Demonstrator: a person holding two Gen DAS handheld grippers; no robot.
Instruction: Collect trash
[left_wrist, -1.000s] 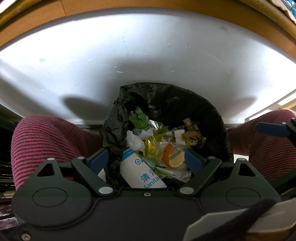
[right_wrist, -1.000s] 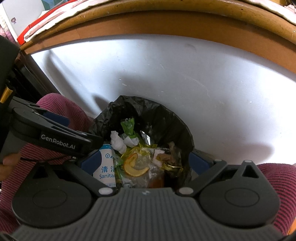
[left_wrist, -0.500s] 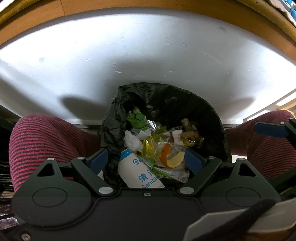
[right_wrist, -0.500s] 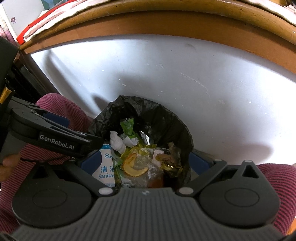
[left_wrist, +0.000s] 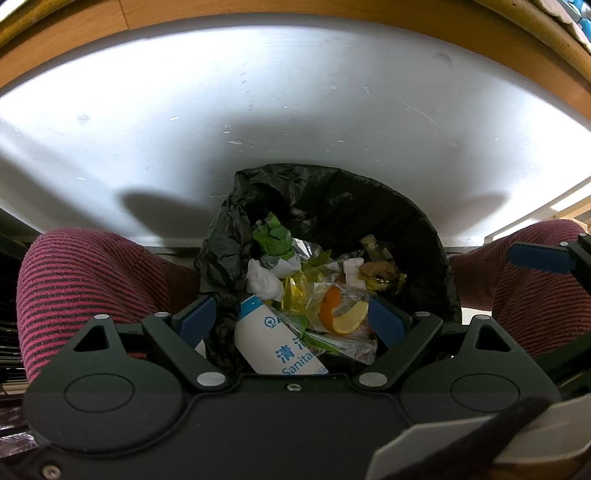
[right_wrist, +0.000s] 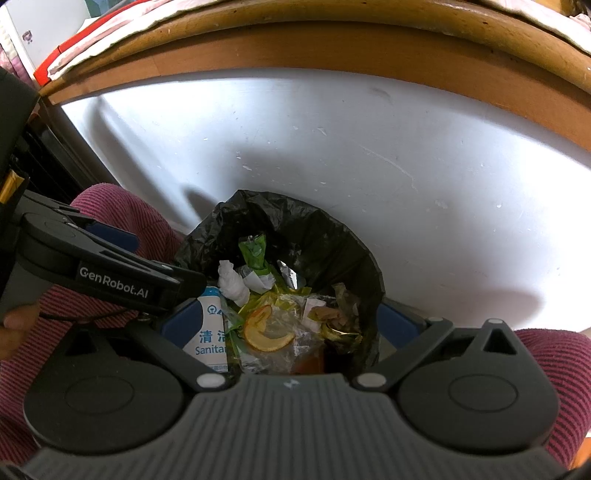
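A bin lined with a black bag (left_wrist: 332, 206) (right_wrist: 314, 229) stands on the floor between a person's knees. Inside lie a green wrapper (left_wrist: 273, 236), a crumpled white tissue (left_wrist: 264, 284), orange peel (left_wrist: 341, 314) (right_wrist: 267, 334), a white and blue sanitary bag (left_wrist: 277, 347) (right_wrist: 207, 332) and clear plastic. My left gripper (left_wrist: 291, 321) hangs open above the bin, its blue pads wide apart and empty. My right gripper (right_wrist: 290, 323) also hangs open over the trash, gripping nothing. One of the left gripper's fingers (right_wrist: 110, 282) reaches in from the left of the right wrist view.
Knees in red and black striped trousers (left_wrist: 85, 280) (left_wrist: 535, 288) flank the bin. Behind it rises a white panel (left_wrist: 295, 110) under a wooden table edge (right_wrist: 295, 48). A hand (right_wrist: 14, 325) shows at the left edge. A red and white thing (right_wrist: 74, 55) lies on the table.
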